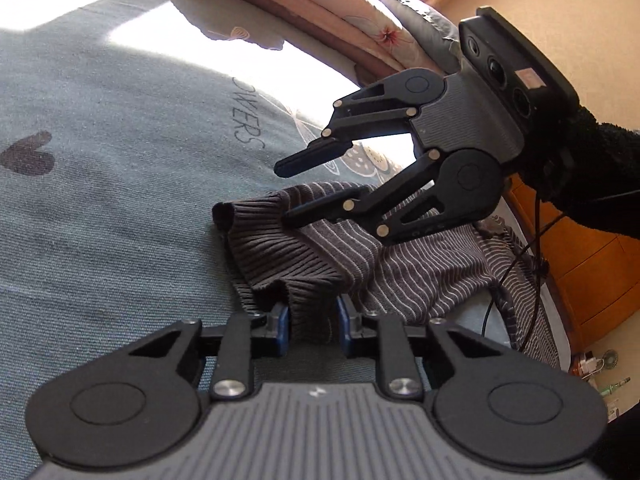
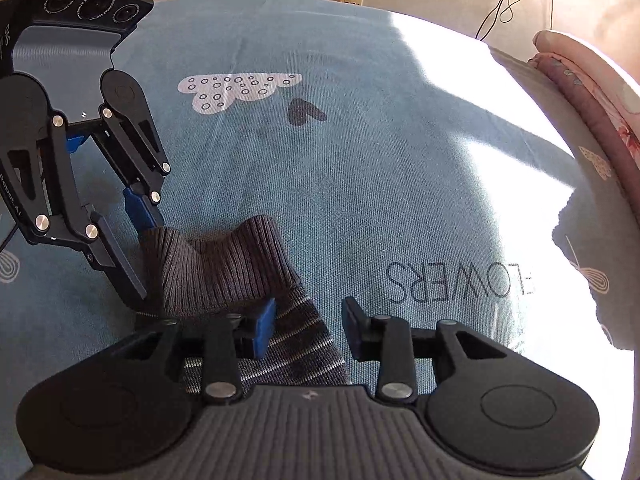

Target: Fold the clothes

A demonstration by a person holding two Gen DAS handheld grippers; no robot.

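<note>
Striped sweater [image 1: 420, 264] is lying bunched on a blue bedsheet [image 1: 100, 200], its length trailing away to the right in the left wrist view. Left gripper [image 1: 312, 320] is pinching the ribbed hem [image 1: 280, 256]. Right gripper [image 1: 284, 192] is hovering just above, jaws spread. In the right wrist view, right gripper [image 2: 308, 332] is gaping over the striped fabric, gripping nothing, while left gripper [image 2: 140, 248] is clamping the hem [image 2: 220, 268] beside it.

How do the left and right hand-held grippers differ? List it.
Left hand-held gripper is shut on the sweater's ribbed cuff; right hand-held gripper is open, gripping nothing. Left sits at the cuff; right hangs over the striped knit. Both are above the blue sheet.
</note>
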